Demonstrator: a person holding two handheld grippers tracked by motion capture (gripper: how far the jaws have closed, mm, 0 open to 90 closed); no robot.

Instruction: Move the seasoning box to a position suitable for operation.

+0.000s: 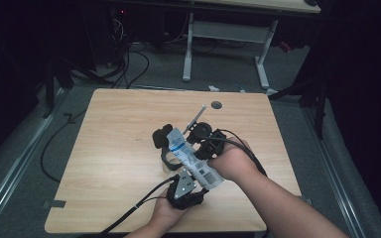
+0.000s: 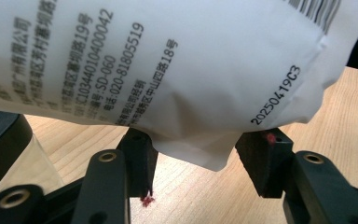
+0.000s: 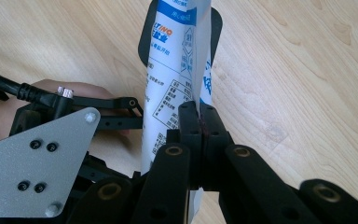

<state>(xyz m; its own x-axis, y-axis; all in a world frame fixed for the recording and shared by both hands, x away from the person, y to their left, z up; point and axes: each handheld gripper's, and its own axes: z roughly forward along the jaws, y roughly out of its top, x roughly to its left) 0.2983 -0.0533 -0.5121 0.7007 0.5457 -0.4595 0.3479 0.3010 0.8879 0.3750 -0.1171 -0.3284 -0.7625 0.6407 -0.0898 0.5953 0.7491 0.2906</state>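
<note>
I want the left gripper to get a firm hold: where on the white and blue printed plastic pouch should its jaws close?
On the white and blue printed plastic pouch, take the flat bottom corner hanging between the left gripper's open jaws, coming from below. The right gripper already pinches its side seam.

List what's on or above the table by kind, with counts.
White printed pouch: 1
Black round piece under the pouch: 1
Thin grey stick: 1
Grippers: 2, the left gripper and the right gripper
Total: 5
</note>
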